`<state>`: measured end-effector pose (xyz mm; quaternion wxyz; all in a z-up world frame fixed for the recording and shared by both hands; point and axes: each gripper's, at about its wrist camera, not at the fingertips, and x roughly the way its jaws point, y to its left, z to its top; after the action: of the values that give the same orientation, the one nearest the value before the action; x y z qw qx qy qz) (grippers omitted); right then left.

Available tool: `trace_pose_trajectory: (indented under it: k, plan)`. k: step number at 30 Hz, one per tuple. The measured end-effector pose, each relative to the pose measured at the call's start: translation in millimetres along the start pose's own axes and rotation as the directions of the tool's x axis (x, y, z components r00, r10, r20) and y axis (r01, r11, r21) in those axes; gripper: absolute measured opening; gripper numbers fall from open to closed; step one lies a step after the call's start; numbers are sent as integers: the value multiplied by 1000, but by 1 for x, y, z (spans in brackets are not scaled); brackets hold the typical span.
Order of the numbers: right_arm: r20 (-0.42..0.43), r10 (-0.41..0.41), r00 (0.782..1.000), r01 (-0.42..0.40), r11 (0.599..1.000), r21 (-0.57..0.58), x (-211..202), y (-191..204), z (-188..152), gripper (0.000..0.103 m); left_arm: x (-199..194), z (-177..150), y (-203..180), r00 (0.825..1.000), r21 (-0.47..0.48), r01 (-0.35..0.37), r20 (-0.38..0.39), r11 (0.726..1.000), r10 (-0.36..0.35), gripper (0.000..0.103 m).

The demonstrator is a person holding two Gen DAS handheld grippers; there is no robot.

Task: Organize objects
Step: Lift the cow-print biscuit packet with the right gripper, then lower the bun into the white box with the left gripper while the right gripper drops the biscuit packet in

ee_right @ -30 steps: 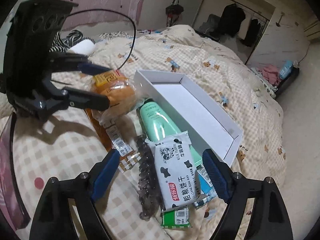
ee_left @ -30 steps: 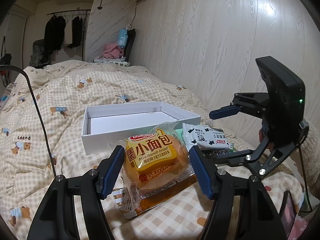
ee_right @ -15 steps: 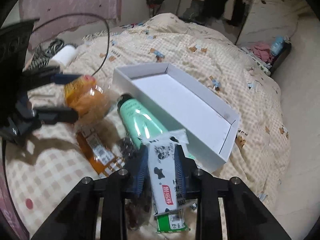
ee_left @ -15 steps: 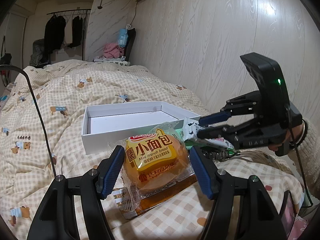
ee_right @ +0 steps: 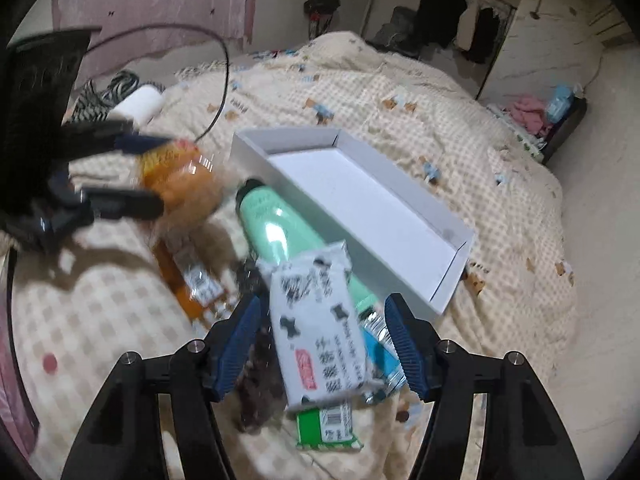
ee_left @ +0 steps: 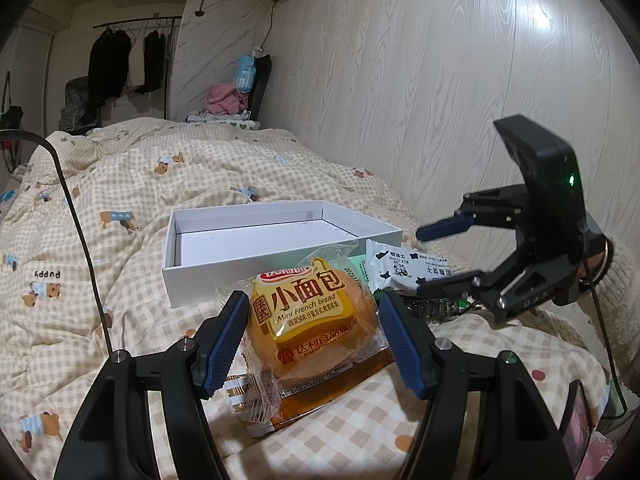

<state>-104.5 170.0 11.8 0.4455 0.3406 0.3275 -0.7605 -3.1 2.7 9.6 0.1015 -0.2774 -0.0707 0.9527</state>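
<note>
A wrapped mini French bread [ee_left: 312, 320] sits raised between the blue pads of my left gripper [ee_left: 313, 304], which is shut on it above an orange packet [ee_left: 320, 404]. From the right wrist view the left gripper [ee_right: 160, 176] holds the bread [ee_right: 180, 176] left of the open white box [ee_right: 256, 160]. My right gripper [ee_right: 323, 308] is opening. The cow-print biscuit pack [ee_right: 316, 320] lies loose between its pads, touching neither. The pack [ee_left: 404, 268] rests by the box's [ee_left: 280, 268] near right corner, beside the right gripper [ee_left: 424, 262].
Under the biscuit pack lie a mint-green tube [ee_right: 276, 232], a dark beaded item [ee_right: 256, 384], a green-and-white packet [ee_right: 328, 428] and a blue tube end [ee_right: 380, 356]. A black cable [ee_left: 76, 220] crosses the checked quilt [ee_left: 160, 184]. A wood-panel wall [ee_left: 420, 100] is at the right.
The right gripper shut on the cow-print pack half a second ago and has now spread its jaws, leaving the pack loose. The left gripper and bread have not moved.
</note>
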Motion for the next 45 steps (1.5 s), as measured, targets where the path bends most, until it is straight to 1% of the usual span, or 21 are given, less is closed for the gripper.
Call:
trace_pose_trajectory:
  k: [2, 3, 4, 7, 10, 13, 15, 16, 17, 18, 21, 23, 25, 26, 32, 36, 39, 41, 43, 44, 45]
  plan:
    - [-18, 13, 1000, -13, 1000, 0, 6, -1, -2, 66, 0, 0, 0, 1000, 0, 0, -1, 1000, 0, 71]
    - [-19, 28, 999, -28, 999, 16, 7, -2, -2, 62, -1, 0, 0, 1000, -1, -1, -2, 1000, 1, 71]
    - [-22, 34, 999, -33, 999, 38, 8, -4, -1, 51, -1, 0, 0, 1000, -1, -1, -1, 1000, 1, 71]
    - [-22, 1, 1000, 1, 995, 98, 7, -10, 4, 51, -1, -1, 0, 1000, -3, -1, 1, 1000, 1, 71]
    - [44, 1, 999, -8, 989, 151, -5, -12, 6, 51, -1, -1, 0, 1000, -2, -1, 2, 1000, 1, 71]
    - [146, 58, 988, -90, 970, 227, -25, -15, 9, 51, -1, -1, 0, 1000, -3, -1, 2, 1000, 1, 71]
    - [228, 118, 966, -179, 946, 269, -39, -13, 7, 51, -2, -1, 0, 1000, -4, -2, 3, 1000, 2, 71]
    - [274, 155, 949, -235, 928, 289, -43, -11, 4, 51, -2, -1, 0, 1000, -4, -2, 3, 1000, 2, 71]
    - [300, 174, 938, -265, 917, 297, -45, -9, 3, 51, -1, -1, 0, 1000, -3, -2, 3, 1000, 2, 71]
    - [341, 201, 918, -311, 899, 308, -48, -5, -4, 51, -1, -1, 0, 1000, -3, -2, 3, 1000, 2, 71]
    - [397, 224, 890, -367, 869, 333, -47, 5, -19, 51, -1, -1, 0, 1000, -4, -2, 4, 1000, 2, 71]
    - [436, 217, 874, -384, 857, 344, -47, 6, -27, 51, -1, -1, 0, 1000, -4, -2, 3, 1000, 2, 71]
    - [484, 204, 851, -411, 833, 372, -43, 3, -35, 51, -1, -1, 0, 1000, -4, -3, 4, 1000, 3, 71]
    - [493, 197, 847, -416, 824, 385, -41, 2, -38, 51, -1, 0, 1, 1000, -5, -4, 4, 1000, 4, 71]
    - [496, 185, 849, -415, 814, 407, -35, 1, -45, 51, -2, 0, 2, 1000, -7, -2, 1, 1000, 2, 71]
    - [494, 186, 849, -413, 817, 402, -38, 0, -42, 51, -3, 2, 3, 1000, -21, -2, 9, 1000, 2, 71]
    - [500, 194, 844, -425, 811, 402, -44, -8, -36, 51, -15, 19, 5, 998, -27, 41, 49, 999, -40, 71]
    - [530, 188, 827, -444, 796, 411, -52, -18, -30, 51, -27, 38, 6, 993, -24, 37, 112, 999, -34, 71]
    - [585, 172, 792, -476, 774, 417, -66, -31, -23, 51, -32, 56, 9, 989, -33, 34, 147, 999, -29, 71]
    - [618, 162, 769, -495, 764, 414, -74, -37, -18, 51, -33, 64, 10, 987, -36, 25, 162, 999, -19, 71]
    - [648, 149, 747, -507, 758, 410, -80, -43, -12, 51, -34, 76, 11, 982, -35, -4, 188, 999, 11, 71]
